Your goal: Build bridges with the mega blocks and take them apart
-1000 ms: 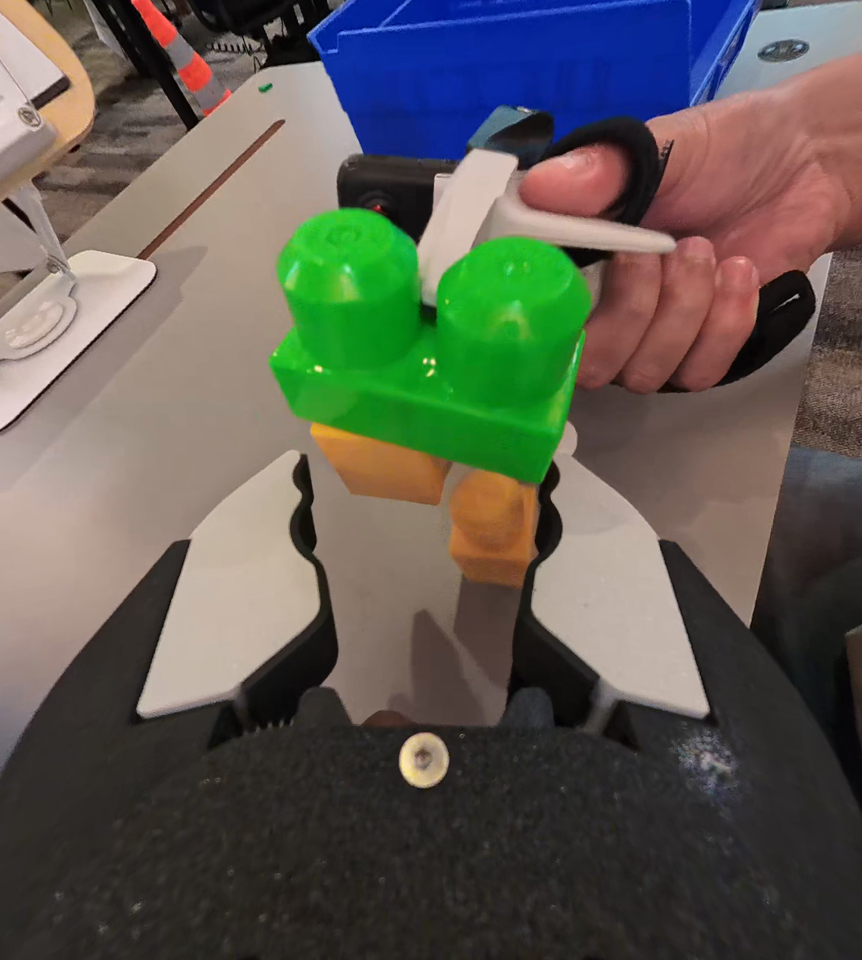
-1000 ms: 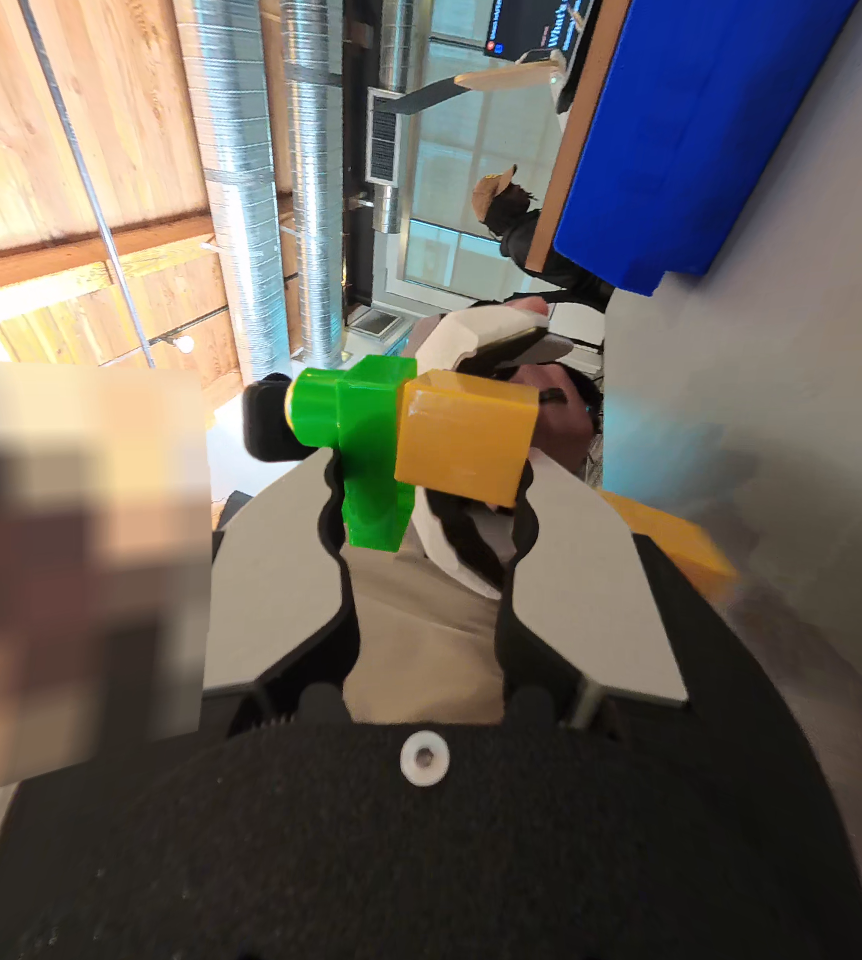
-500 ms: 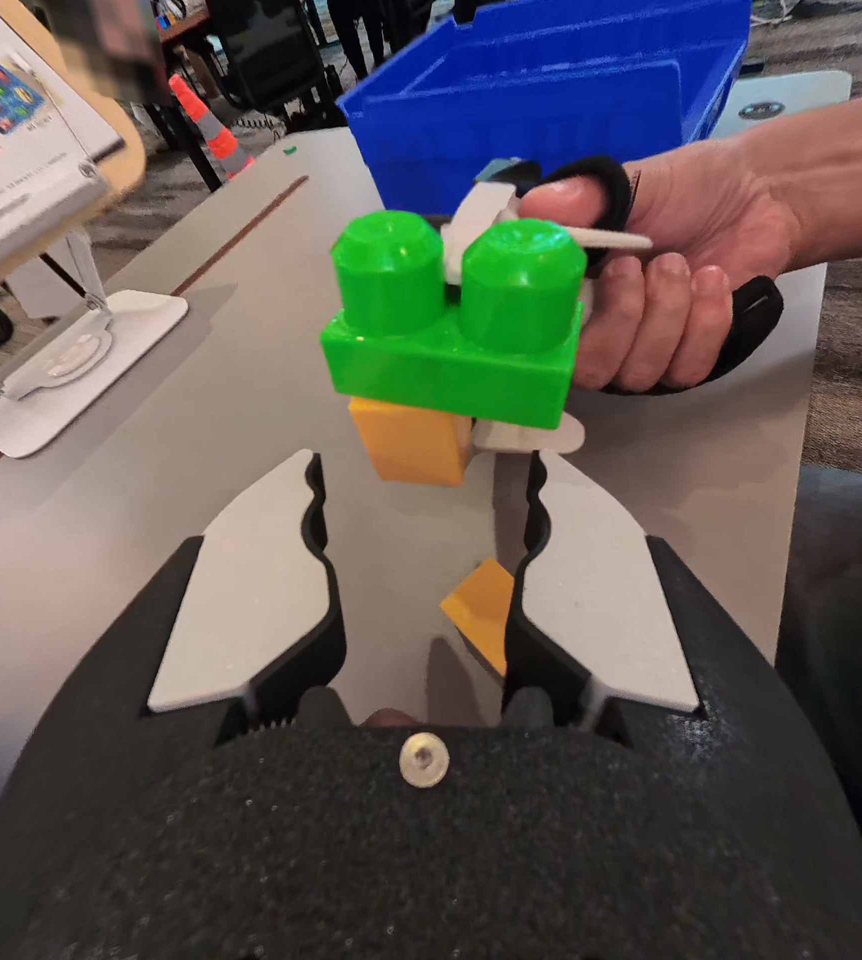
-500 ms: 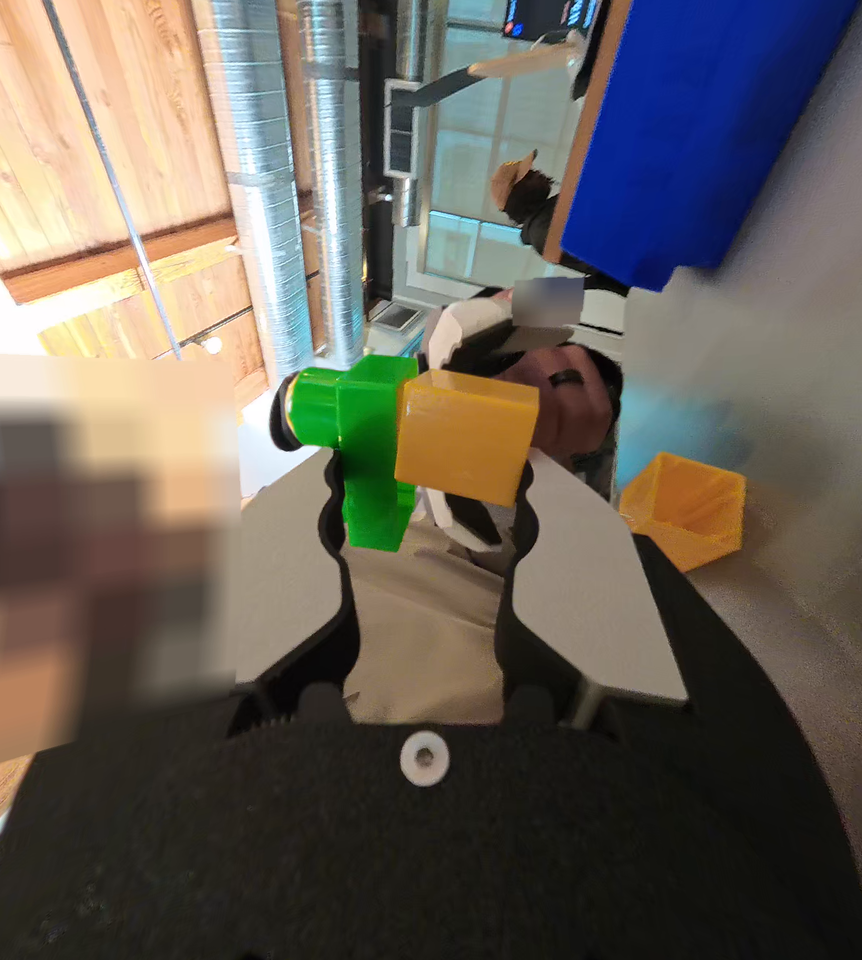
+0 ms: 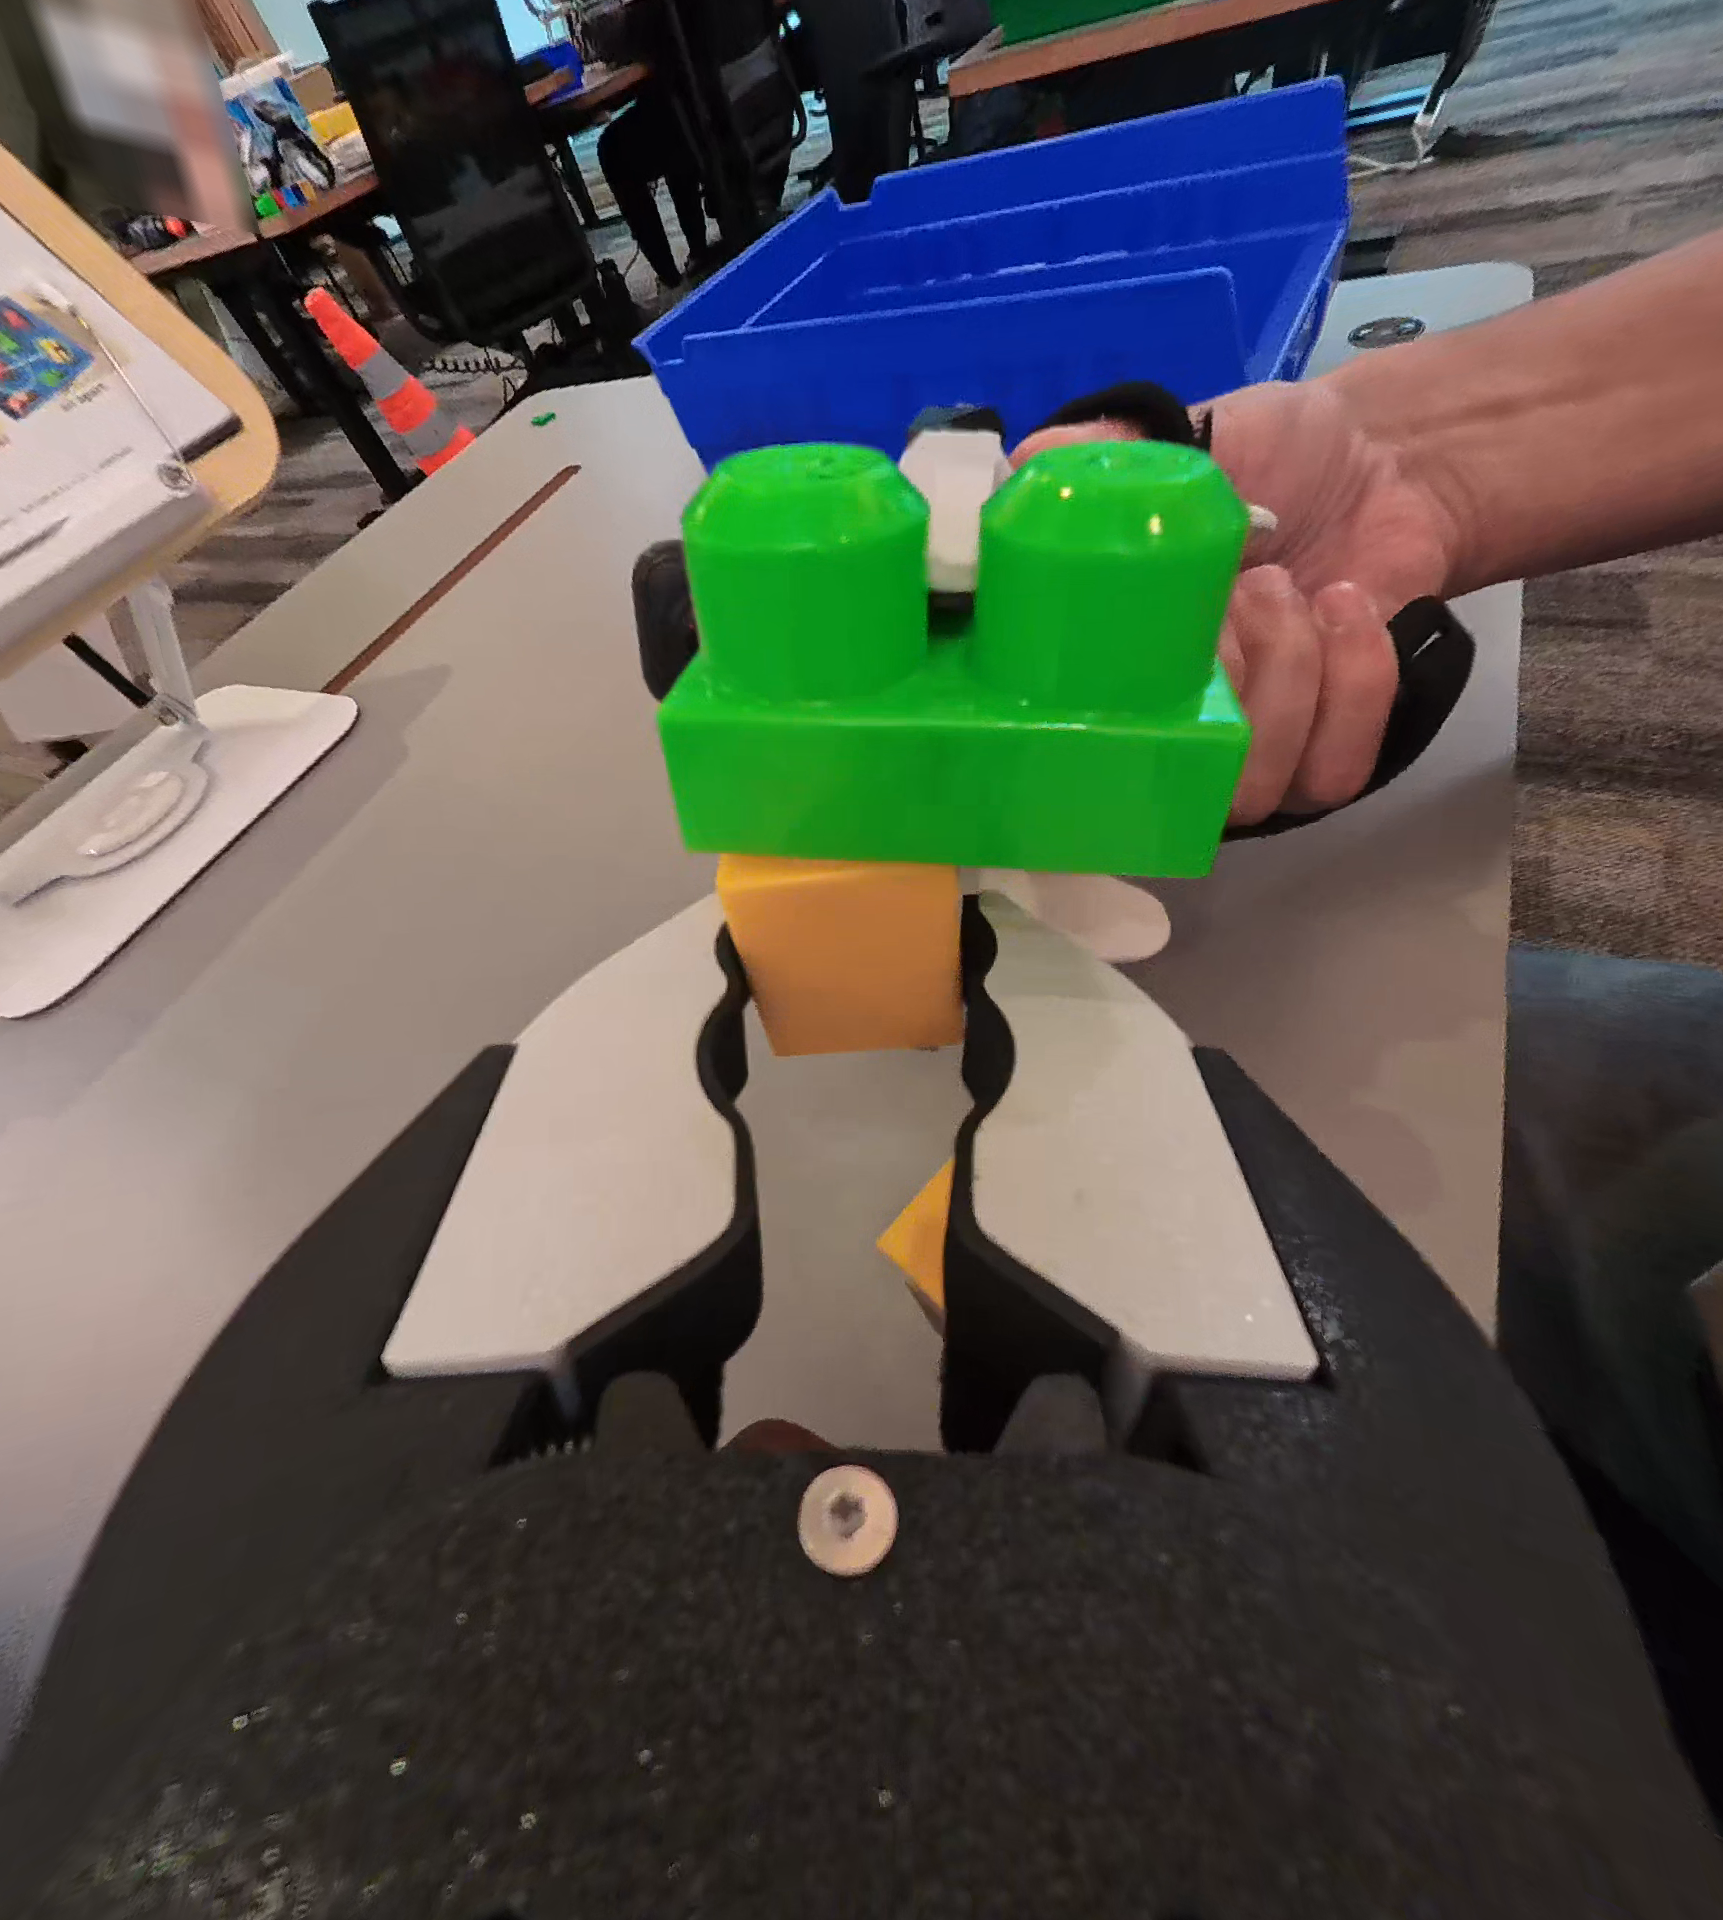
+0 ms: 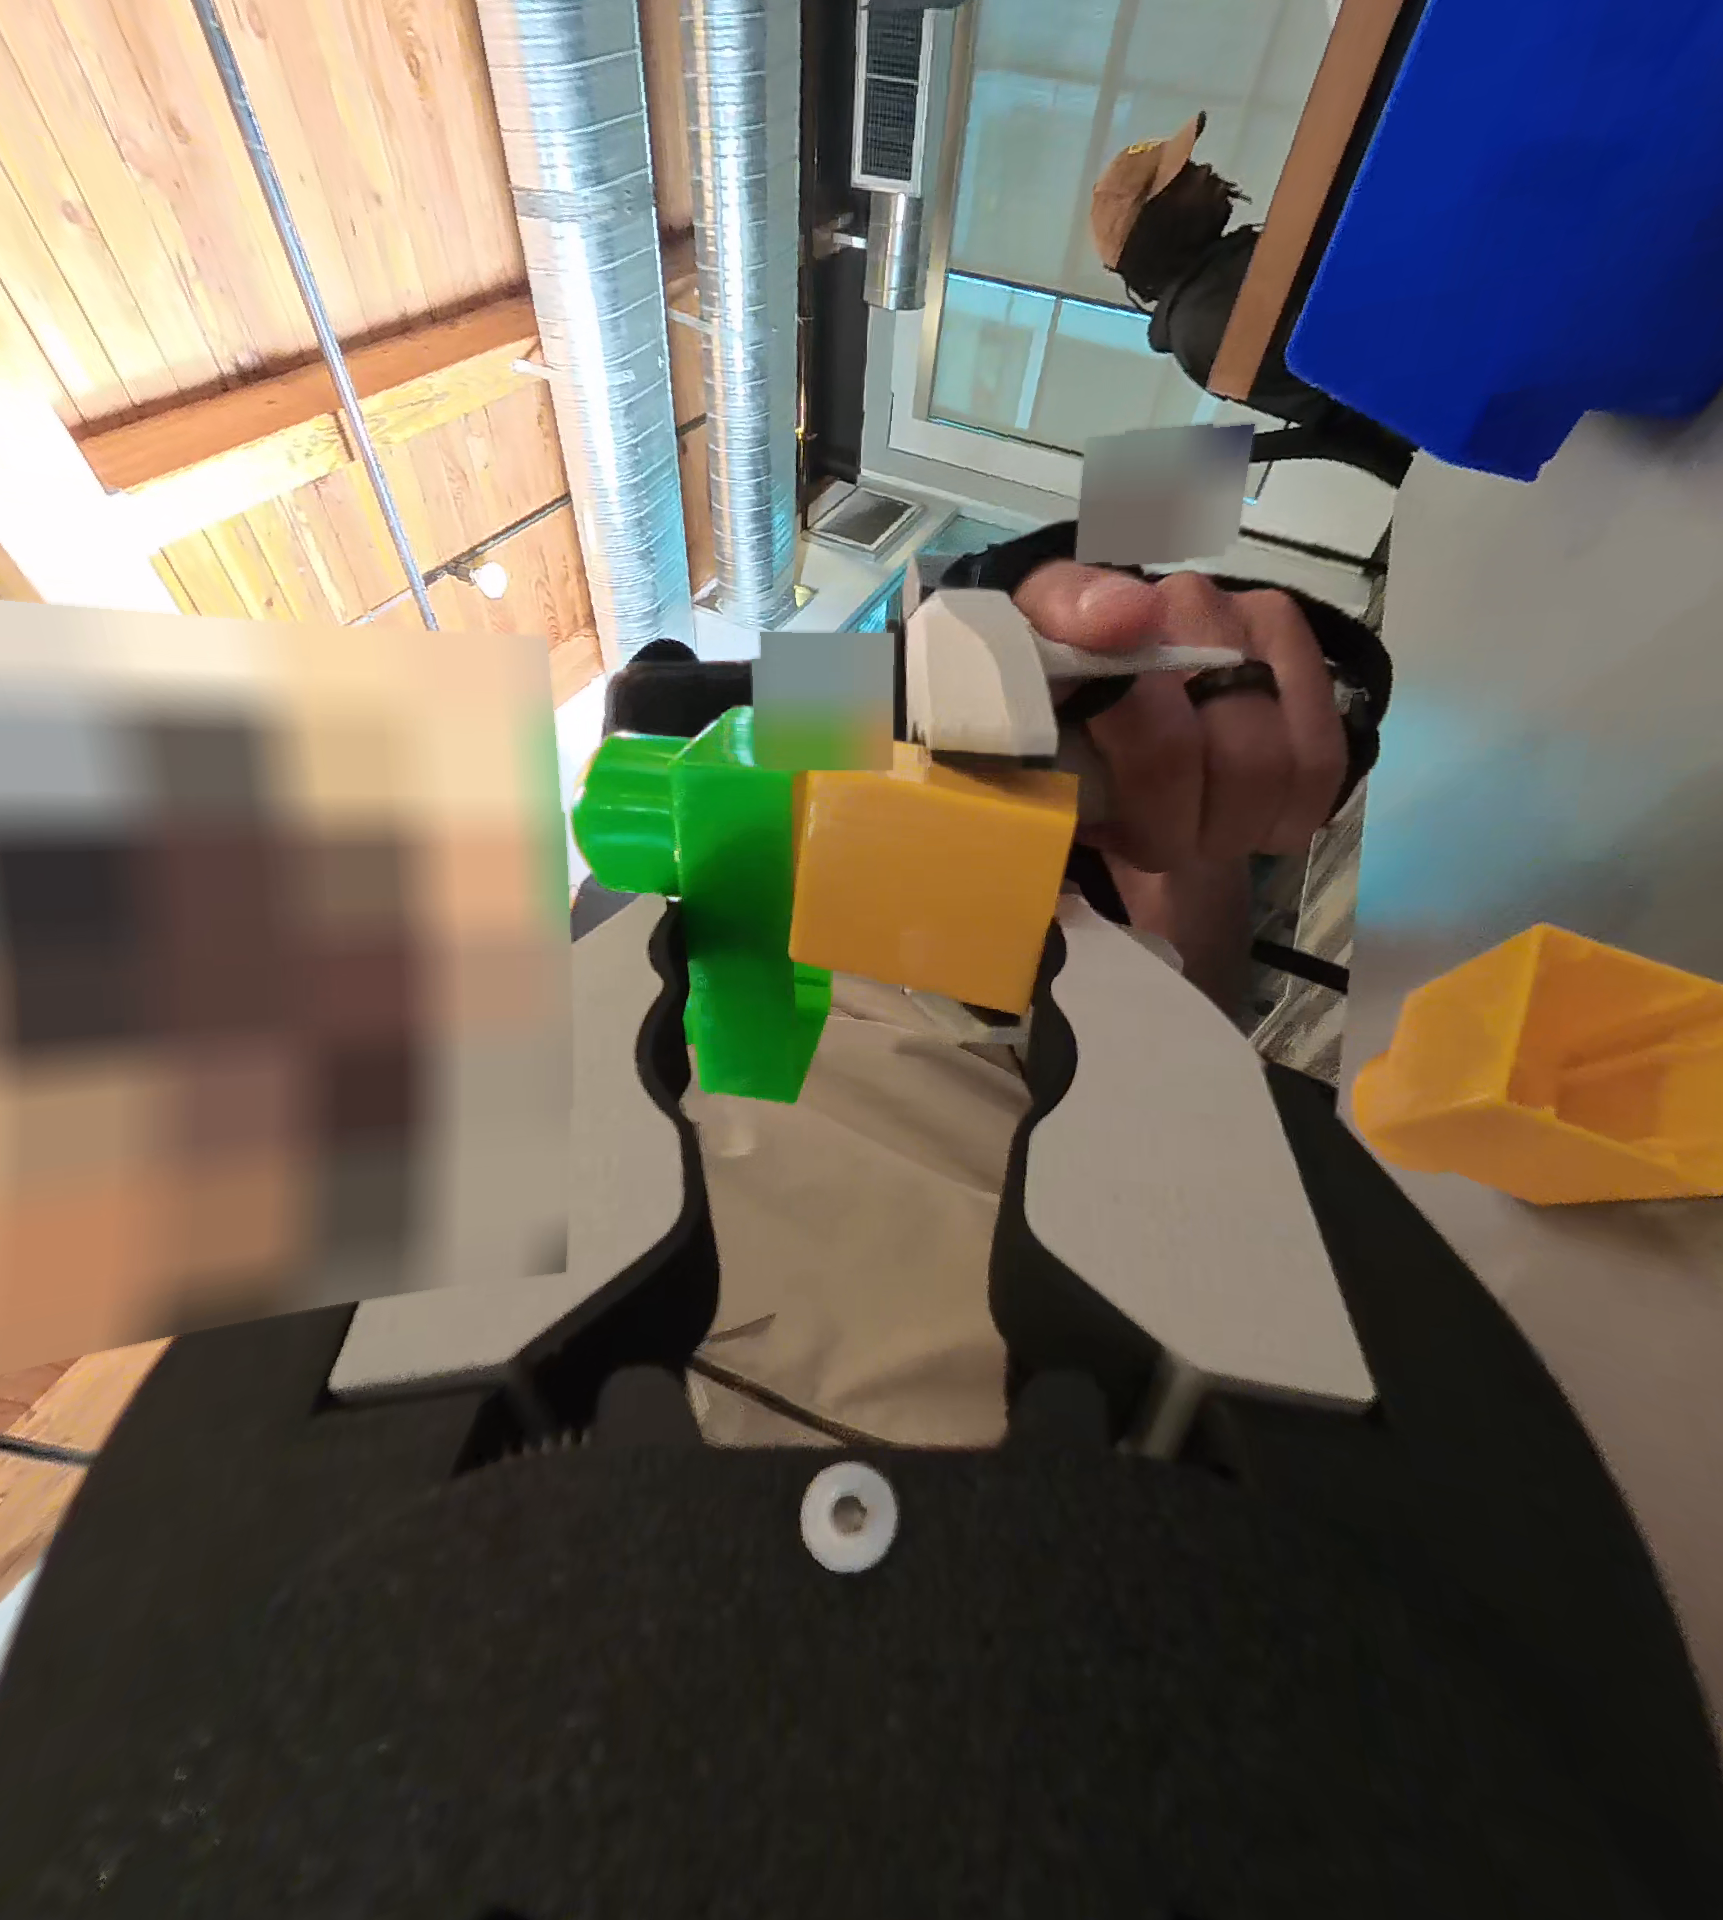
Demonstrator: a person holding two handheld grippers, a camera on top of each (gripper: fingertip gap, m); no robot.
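Green block (image 5: 950,769): glossy plastic, two rounded studs, held above the matte grey surface (image 5: 400,935). Yellow block (image 5: 852,961): smooth cube plugged beneath it, clenched by the left hand-held gripper (image 5: 852,987). Right hand-held gripper (image 6: 852,977) grasps the same pair. Second yellow block (image 6: 1563,1070): hollow, ribbed underside showing, lying tipped on the surface. Blue bin (image 5: 1023,312): rigid plastic, behind.

Open office – desks (image 5: 317,203), chairs (image 5: 462,187), ducts (image 6: 608,312).

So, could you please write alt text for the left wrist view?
The left hand-held gripper closes around a yellow block stuck under a green two-stud block, which the right hand-held gripper holds above the grey table.
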